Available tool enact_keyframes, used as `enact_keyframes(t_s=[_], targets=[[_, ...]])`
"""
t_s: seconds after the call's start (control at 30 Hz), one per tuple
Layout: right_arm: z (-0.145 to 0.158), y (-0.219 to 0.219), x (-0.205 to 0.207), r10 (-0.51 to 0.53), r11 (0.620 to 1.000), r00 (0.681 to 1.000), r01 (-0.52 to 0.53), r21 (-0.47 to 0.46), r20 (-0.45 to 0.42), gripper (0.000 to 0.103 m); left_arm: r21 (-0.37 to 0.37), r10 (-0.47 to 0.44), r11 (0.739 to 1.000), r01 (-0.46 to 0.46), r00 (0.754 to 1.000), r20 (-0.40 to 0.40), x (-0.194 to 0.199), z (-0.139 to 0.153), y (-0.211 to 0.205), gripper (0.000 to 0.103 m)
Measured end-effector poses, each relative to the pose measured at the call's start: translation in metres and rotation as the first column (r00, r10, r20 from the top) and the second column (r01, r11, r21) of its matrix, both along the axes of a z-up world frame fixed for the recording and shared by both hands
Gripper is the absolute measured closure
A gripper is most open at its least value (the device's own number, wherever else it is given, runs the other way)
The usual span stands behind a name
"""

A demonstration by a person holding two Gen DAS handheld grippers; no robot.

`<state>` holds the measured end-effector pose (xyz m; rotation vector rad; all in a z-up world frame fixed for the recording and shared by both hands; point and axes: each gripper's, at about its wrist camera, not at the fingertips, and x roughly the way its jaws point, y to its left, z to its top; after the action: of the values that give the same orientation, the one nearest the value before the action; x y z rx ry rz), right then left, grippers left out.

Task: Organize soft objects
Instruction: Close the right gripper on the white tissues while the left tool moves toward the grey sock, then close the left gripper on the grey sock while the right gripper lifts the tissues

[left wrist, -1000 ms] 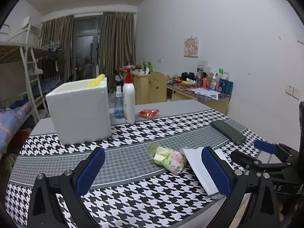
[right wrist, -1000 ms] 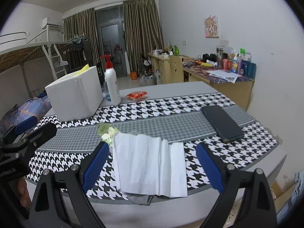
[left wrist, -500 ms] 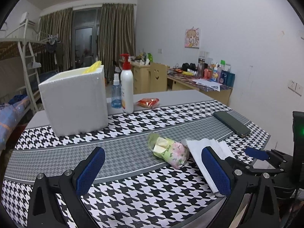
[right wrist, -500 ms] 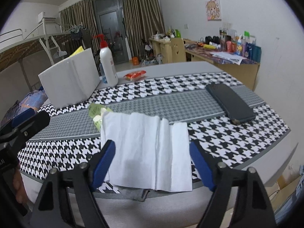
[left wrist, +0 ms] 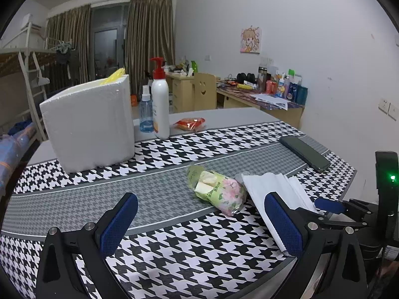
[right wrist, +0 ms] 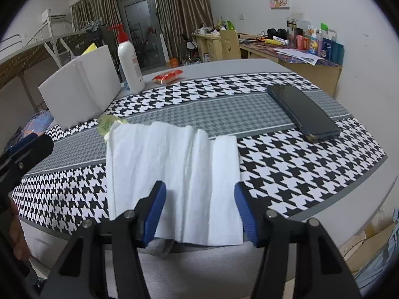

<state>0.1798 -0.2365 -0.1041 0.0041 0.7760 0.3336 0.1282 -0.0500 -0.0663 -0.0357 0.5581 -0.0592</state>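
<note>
A white unfolded tissue (right wrist: 174, 174) lies flat at the table's near edge; it also shows in the left wrist view (left wrist: 276, 191). A green and pink tissue pack (left wrist: 217, 190) lies just left of it, its top peeking out behind the tissue in the right wrist view (right wrist: 106, 123). My right gripper (right wrist: 199, 211) is open, its blue pads straddling the tissue's near edge. My left gripper (left wrist: 199, 226) is wide open and empty, above the cloth in front of the pack.
A white foam box (left wrist: 89, 124) stands at the back left, with a pump bottle (left wrist: 160, 104), a small spray bottle (left wrist: 146, 114) and a red snack packet (left wrist: 189, 123) behind. A dark phone (right wrist: 301, 109) lies at the right. The table edge (right wrist: 224, 254) is close.
My right gripper has moved forward and down onto the tissue's near edge and its fingers have narrowed. My left gripper has shifted slightly with the view; it stays wide open.
</note>
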Motion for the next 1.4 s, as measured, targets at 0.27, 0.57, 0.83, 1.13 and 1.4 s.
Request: enact_keyframes(t_s=[0.27, 0.57, 0.83, 1.13, 1.4], targets=[[-0.011, -0.003, 0.007, -0.013, 1.000, 0.999, 0.012, -0.025, -0.052, 0.067, 0.004, -0.001, 1.000, 0.001, 1.000, -0.020, 0.004, -0.005, -0.002, 0.001], [0.004, -0.008, -0.003, 0.007, 1.000, 1.000, -0.007, -0.006, -0.016, 0.092, 0.002, -0.026, 1.000, 0.026, 0.999, -0.030, 0.007, -0.007, -0.009, 0.001], [0.031, -0.028, -0.015, -0.036, 0.998, 0.998, 0.033, 0.056, 0.058, 0.092, -0.008, -0.054, 0.999, 0.053, 0.997, -0.052, 0.010, -0.011, -0.018, 0.001], [0.034, -0.057, -0.013, -0.144, 0.989, 0.987, 0.141, 0.043, 0.077, 0.092, -0.021, -0.106, 0.994, 0.105, 0.992, -0.072, 0.014, -0.015, -0.033, 0.001], [0.010, -0.061, -0.001, -0.155, 0.988, 0.988, 0.155, -0.004, 0.021, 0.087, -0.032, -0.171, 0.985, 0.168, 0.978, -0.122, 0.021, -0.027, -0.056, 0.001]])
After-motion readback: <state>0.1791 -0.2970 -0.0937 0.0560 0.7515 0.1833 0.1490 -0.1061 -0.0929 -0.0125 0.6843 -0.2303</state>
